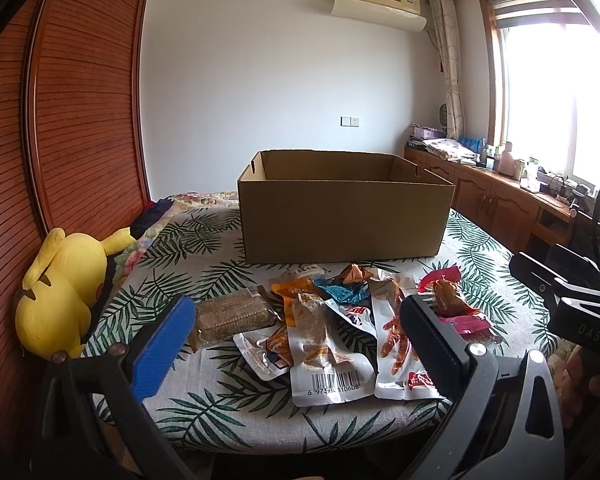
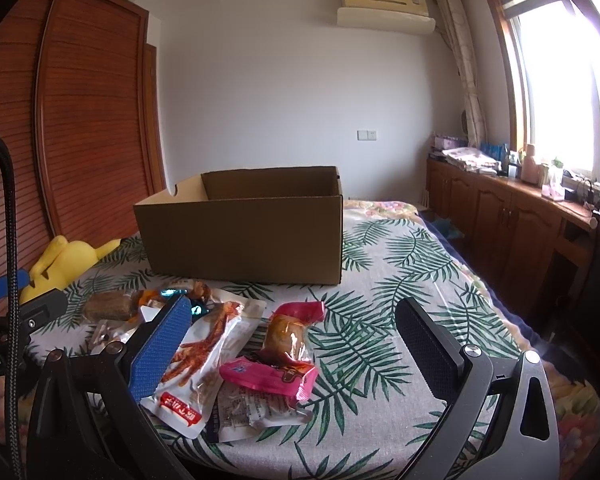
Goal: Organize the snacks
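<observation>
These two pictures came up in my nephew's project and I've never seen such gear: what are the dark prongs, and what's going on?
No robot here: a person holds a two-finger claw in each hand, with a camera on each looking along its fingers. One picture is from the left claw, the other from the right claw. Both are open and hold nothing. On the leaf-print cloth lies a pile of snack packets, and behind them stands an open cardboard box. A yellow plush toy sits at the left.
</observation>
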A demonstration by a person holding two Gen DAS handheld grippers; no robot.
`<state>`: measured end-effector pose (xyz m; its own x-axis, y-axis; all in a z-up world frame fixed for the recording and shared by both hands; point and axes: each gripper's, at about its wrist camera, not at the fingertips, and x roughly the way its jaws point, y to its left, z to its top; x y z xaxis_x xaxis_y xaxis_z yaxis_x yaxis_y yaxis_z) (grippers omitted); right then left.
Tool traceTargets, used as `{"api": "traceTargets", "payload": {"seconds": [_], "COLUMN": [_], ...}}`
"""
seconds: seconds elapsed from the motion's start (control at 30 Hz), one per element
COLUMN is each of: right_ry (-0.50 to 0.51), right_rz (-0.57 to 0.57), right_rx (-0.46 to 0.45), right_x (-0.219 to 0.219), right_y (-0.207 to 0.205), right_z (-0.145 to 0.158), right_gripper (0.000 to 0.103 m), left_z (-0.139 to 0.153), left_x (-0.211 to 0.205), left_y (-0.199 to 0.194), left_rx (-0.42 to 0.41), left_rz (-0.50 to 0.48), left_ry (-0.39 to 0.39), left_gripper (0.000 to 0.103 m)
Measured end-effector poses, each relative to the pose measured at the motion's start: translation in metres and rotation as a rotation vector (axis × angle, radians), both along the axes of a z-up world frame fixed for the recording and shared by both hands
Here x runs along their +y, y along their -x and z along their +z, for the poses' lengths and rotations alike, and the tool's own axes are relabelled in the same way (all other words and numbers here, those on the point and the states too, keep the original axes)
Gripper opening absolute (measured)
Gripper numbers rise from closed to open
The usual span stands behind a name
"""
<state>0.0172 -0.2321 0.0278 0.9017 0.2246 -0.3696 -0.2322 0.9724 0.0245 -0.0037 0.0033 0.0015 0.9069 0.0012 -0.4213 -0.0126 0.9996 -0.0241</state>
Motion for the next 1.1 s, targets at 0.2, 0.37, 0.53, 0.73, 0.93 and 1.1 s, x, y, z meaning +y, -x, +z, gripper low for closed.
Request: {"api": "traceTargets", "payload": {"seconds": [0.2,0.37,0.53,0.73,0.93,1.1], "right_ry": [0.001,0.001,0.001,0.0,0.002,0.001], "right_rz": [0.0,0.0,0.001,0.001,0.001,0.002], "right_rx": [0.001,0.001,0.002,0.0,0.0,0.003], "right_x": [0.0001,0.0001,-0.0002,-0.0002,0.0003,-0.0005], "right_y": [-0.0003,0.0001,-0.0002,0.0003,-0.0002,-0.0002], "right_z": [0.0002,0.0005,0.0004,0.0005,0.0013,0.0004], "right_gripper": [0.103,0.103,0.103,0.103,0.103,0.103], "left_z": [0.0001,0.0003,0.0003,0.0028,0.0037,0.0049], "left_x": [-0.0004,-0.0002,-0.0001,-0.0004,-0.0004,-0.0008], "left_y": [-0.0003,-0.0004,-0.0004,0.0,0.0001,-0.0013], "left_rx": [0.0,0.0,0.0,-0.002,-0.002,0.007], "left_rz": [0.0,0.001,0.0,0.0,-0.001,-0.002], "left_ry": [0.0,0.001,0.0,0.001,0.003,0.004], "left_gripper": [0.103,0.103,0.103,0.103,0.103,0.103]}}
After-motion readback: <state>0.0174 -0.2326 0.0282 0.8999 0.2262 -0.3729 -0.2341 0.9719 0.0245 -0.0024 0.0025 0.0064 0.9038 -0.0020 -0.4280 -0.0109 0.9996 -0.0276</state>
